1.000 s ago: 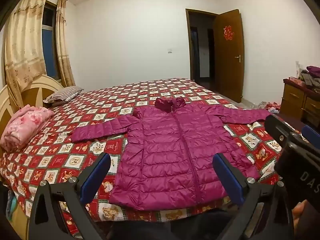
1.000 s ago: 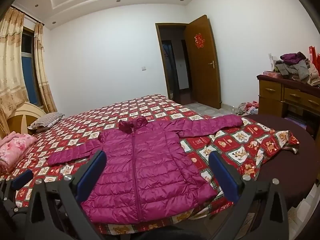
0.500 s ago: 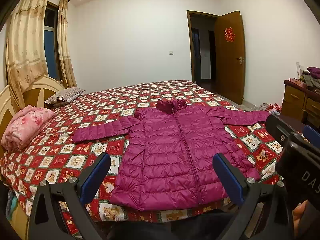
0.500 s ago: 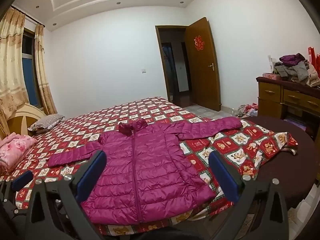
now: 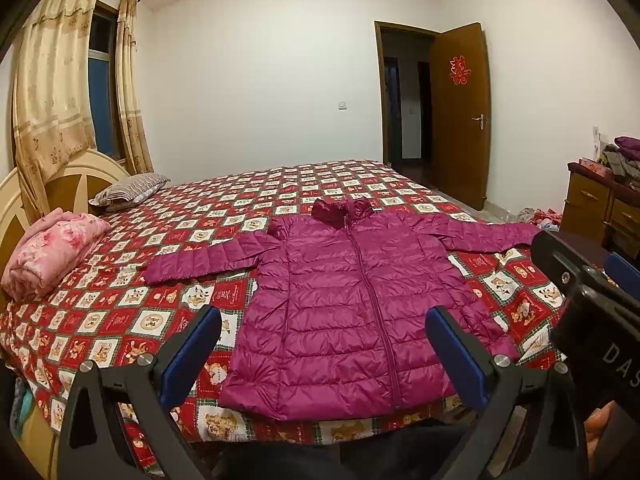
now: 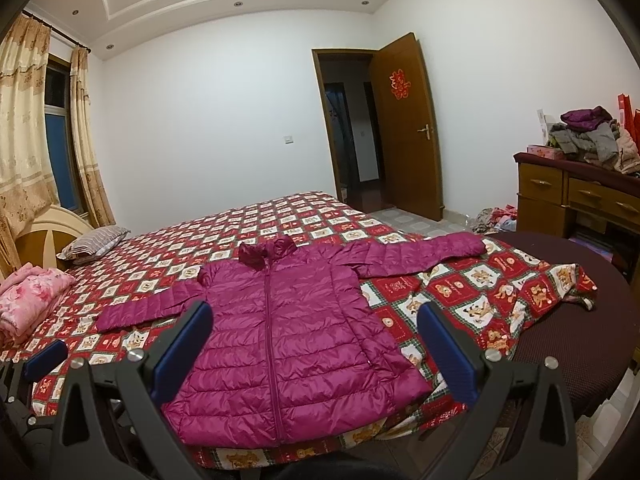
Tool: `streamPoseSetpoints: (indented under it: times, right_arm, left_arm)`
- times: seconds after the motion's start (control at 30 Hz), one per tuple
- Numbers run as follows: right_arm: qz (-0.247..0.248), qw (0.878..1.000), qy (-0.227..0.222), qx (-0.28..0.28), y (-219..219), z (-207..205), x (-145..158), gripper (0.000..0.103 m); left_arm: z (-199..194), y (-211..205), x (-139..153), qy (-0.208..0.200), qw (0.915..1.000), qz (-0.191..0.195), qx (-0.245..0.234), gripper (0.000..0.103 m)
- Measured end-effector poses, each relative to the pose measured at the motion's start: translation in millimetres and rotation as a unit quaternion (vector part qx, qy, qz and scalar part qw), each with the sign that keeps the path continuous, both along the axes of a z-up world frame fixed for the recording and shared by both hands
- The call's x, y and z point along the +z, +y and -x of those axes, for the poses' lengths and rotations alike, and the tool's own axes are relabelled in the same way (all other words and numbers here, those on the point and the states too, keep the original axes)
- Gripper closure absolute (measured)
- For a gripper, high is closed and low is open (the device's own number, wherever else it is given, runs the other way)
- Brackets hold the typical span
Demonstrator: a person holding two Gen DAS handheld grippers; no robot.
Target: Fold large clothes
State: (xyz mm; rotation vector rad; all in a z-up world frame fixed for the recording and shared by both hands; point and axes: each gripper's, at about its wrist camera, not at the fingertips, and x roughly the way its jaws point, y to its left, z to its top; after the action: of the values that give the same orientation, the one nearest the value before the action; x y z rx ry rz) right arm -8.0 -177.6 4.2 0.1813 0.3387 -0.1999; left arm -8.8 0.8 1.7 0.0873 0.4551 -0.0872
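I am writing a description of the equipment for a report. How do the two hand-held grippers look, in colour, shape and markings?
Both look alike. The left gripper and the right gripper each have a black frame that splits into two spread arms, with silver screw heads on top. Each finger carries a flat blue pad. In the left view, the right gripper's black body shows white letters "DAS". No cables show.

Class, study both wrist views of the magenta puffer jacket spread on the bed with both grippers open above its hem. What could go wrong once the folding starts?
1. The jacket has its hem right at the bed's near edge; a tug toward the person may drag it off.
2. The quilted fabric looks slick and puffy, so the left gripper or right gripper may pinch only the top layer, or folds may spring open.
3. The outer sleeve lies far across the bed, possibly an awkward reach.
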Motion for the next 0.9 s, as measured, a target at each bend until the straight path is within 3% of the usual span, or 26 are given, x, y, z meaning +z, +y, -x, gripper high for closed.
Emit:
streamPoseSetpoints:
  times: [0.9]
  right_arm:
    - [-0.002, 1.0, -0.001, 0.0, -0.5, 0.6, 0.0, 0.0]
  left_arm:
    - [2.5, -1.4, 0.0, -0.005, 1.0, -0.001, 0.001, 0.001]
